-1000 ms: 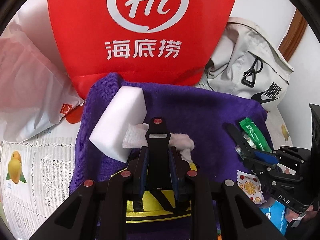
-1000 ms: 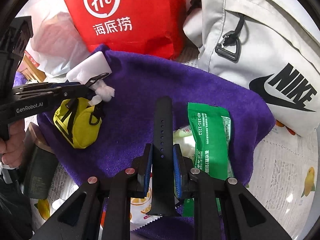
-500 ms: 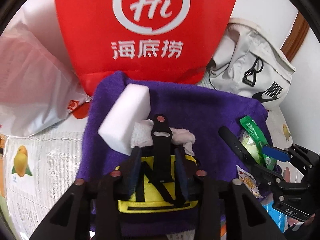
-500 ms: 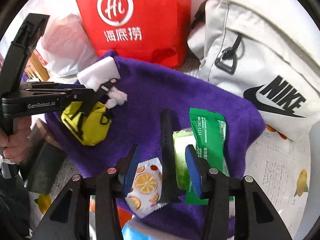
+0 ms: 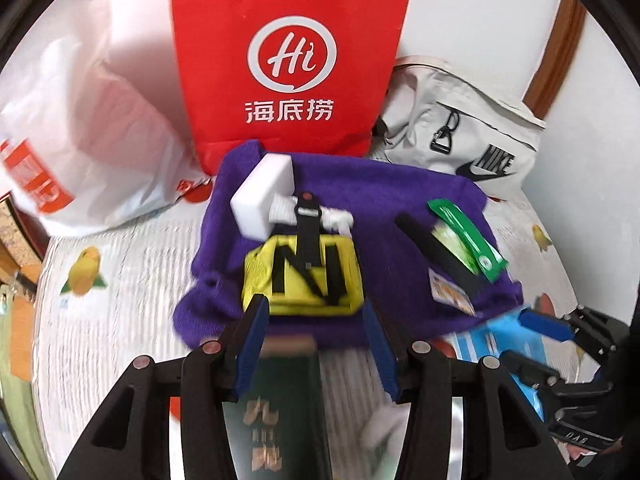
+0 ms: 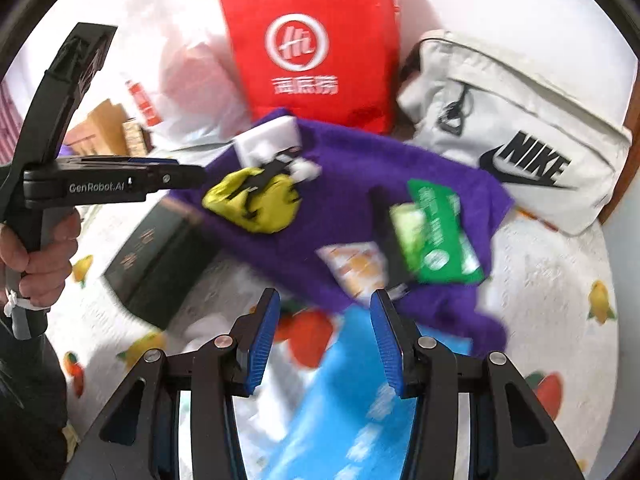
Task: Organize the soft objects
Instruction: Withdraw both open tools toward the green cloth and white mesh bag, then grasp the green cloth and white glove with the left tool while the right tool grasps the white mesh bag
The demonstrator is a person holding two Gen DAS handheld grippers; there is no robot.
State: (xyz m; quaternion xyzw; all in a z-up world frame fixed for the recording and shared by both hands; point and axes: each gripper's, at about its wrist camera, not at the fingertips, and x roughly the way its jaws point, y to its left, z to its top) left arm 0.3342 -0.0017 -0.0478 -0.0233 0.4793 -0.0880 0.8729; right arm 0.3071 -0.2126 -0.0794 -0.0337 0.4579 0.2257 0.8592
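Both grippers are empty right now, fingers spread wide on the left gripper [image 5: 314, 344] and the right gripper [image 6: 325, 340]. The little yellow pouch [image 5: 304, 276] sits on the purple towel [image 5: 384, 200], just past the left fingers, with a white sponge block [image 5: 262, 196] touching its far side. Over to the right on the towel there's a black strap [image 5: 438, 252] beside a green packet [image 5: 466, 238]. Red Hi bag [image 5: 290, 56] and white Nike bag [image 6: 520, 136] stand behind it all. Pretty blurry shots.

Bare tablecloth [image 5: 120, 280] left of crowded purple towel [image 5: 384, 200]; red bag [image 5: 288, 60] upright behind.
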